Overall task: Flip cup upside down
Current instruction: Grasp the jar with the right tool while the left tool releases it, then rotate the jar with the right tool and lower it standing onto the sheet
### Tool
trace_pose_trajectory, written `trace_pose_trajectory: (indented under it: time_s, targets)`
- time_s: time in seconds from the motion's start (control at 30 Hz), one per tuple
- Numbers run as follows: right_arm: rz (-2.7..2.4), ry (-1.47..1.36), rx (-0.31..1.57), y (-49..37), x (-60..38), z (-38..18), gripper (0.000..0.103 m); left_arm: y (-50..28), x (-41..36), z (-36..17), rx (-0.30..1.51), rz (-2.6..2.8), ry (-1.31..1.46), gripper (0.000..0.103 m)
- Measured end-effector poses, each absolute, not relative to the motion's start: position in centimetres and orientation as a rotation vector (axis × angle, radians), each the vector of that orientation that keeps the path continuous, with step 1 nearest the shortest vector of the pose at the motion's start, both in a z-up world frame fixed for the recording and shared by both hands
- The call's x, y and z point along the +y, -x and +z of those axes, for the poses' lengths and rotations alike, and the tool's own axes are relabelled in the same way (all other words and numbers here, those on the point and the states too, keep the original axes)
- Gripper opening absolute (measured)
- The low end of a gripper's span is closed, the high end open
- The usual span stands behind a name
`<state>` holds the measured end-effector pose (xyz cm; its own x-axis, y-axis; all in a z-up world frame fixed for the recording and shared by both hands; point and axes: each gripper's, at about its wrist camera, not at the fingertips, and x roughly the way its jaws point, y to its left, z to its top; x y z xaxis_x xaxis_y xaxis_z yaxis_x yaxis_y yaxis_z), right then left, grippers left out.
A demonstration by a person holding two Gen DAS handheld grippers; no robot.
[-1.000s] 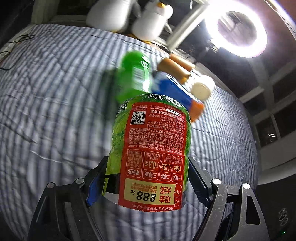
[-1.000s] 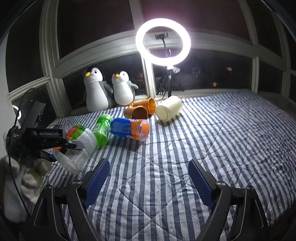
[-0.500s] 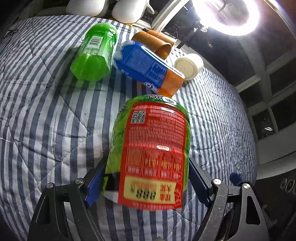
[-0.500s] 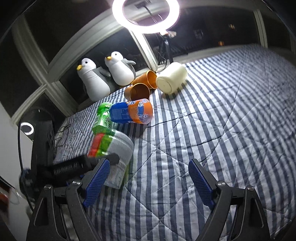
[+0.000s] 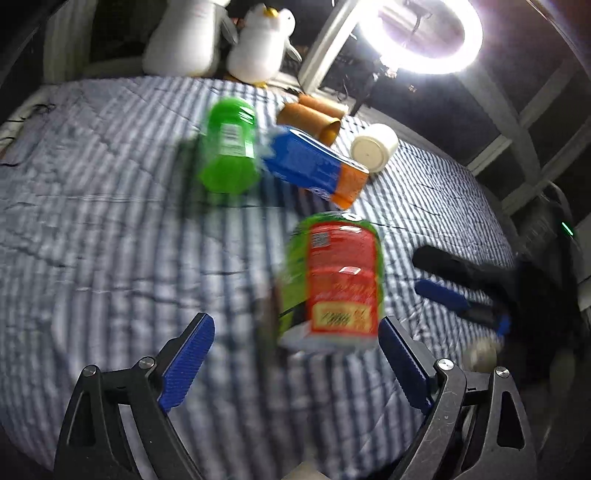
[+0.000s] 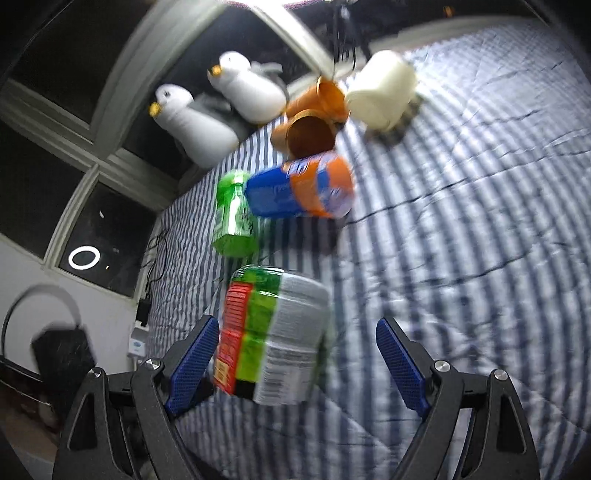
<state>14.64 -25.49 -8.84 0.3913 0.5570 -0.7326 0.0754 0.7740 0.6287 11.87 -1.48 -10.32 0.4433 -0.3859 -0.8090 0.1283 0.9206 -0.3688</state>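
A cup with a red and green label (image 5: 332, 284) stands on the striped blanket (image 5: 110, 240), rim down as far as the blur lets me tell. My left gripper (image 5: 295, 358) is open, its blue pads apart on either side just short of the cup. The same cup (image 6: 277, 336) shows in the right wrist view, between the open fingers of my right gripper (image 6: 295, 365), close to the left pad without clear contact. My right gripper also shows in the left wrist view (image 5: 458, 299), to the right of the cup.
A green cup (image 5: 229, 147), a blue and orange cup (image 5: 314, 166), two brown cups (image 5: 314, 114) and a white cup (image 5: 373, 147) lie on their sides behind. Two penguin toys (image 5: 221, 40) and a ring light (image 5: 421, 33) stand at the window.
My left gripper has opened and let go of the red and green cup, which now stands on the blanket. My right gripper has moved in around that cup.
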Motion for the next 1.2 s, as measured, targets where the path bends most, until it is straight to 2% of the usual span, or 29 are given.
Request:
trace_pose_trajectory:
  time_s: [0.3, 0.6, 0.77, 1.2]
  targets:
    - [0.362, -0.743, 1.34, -19.2, -22.5, -12.8, 0.084, -7.6, 5.3, -9.8, 1.039, -0.273, 0.339, 0.093]
    - [0.406, -0.751, 1.353, -20.4, -21.5, -13.9, 0.084, -6.7, 5.8, -10.9, 1.047, -0.261, 0.331, 0.093]
    - [0.436, -0.703, 1.281, -19.5, -21.5, -12.8, 0.084, -6.6, 5.6, -11.2, 1.049, -0.26, 0.34, 0.093]
    - [0.33, -0.313, 0.885, -16.6, -21.3, -6.8, 0.083, -5.8, 4.7, -10.5, 1.021, -0.267, 0.3, 0.093]
